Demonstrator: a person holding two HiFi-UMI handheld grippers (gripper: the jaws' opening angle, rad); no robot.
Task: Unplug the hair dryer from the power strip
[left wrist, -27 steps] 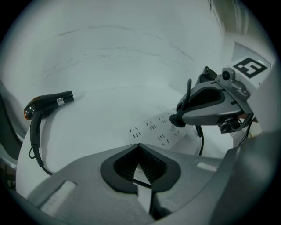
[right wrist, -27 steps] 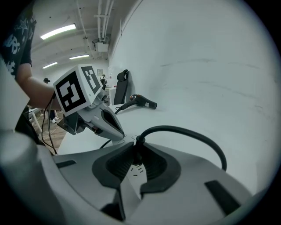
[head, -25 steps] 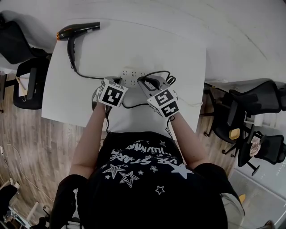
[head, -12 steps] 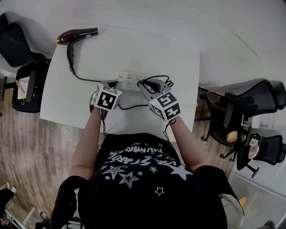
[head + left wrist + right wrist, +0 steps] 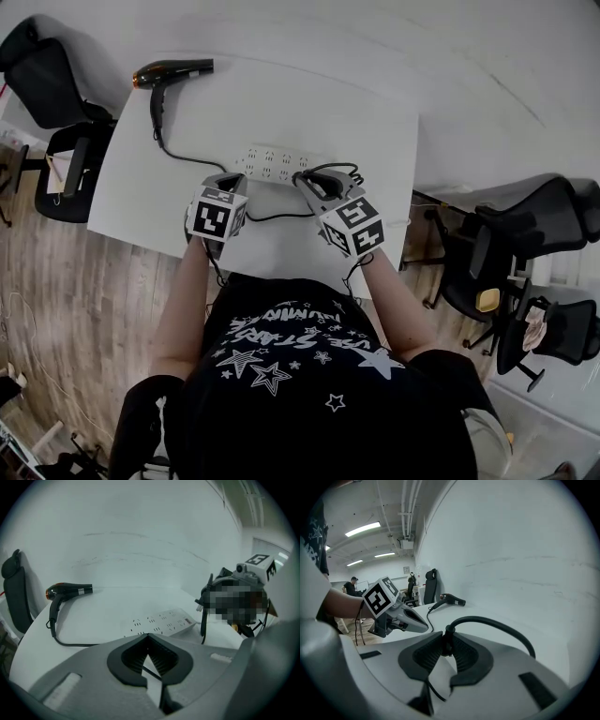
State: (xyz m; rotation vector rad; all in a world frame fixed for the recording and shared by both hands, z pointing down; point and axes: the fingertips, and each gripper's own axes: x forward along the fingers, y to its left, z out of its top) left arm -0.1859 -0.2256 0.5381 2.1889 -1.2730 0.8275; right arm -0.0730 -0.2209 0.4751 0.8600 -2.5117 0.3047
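Both grippers have lifted and drawn back toward the near edge of the white rectangular table (image 5: 141, 178). The left gripper (image 5: 149, 639) is now off the long white plastic power strip (image 5: 272, 161), and the right gripper (image 5: 446, 644) has carried the black plug (image 5: 200, 604) up, its prongs bare in the air.

The right jaws are clamped on the plug's body. The left jaws are closed together on nothing. The glossy black hair dryer with an amber end (image 5: 173, 70) lies at the far left corner, and its black rubber cord (image 5: 183, 155) trails to the near side of the strip.

The pull looks finished. What remains is setting the plug down. Keep the clamp on the plug body, not the cord, move it right, clear of the sockets, and lower it onto bare table before opening. If the cord loop drags the strip, pin the strip with the left gripper.
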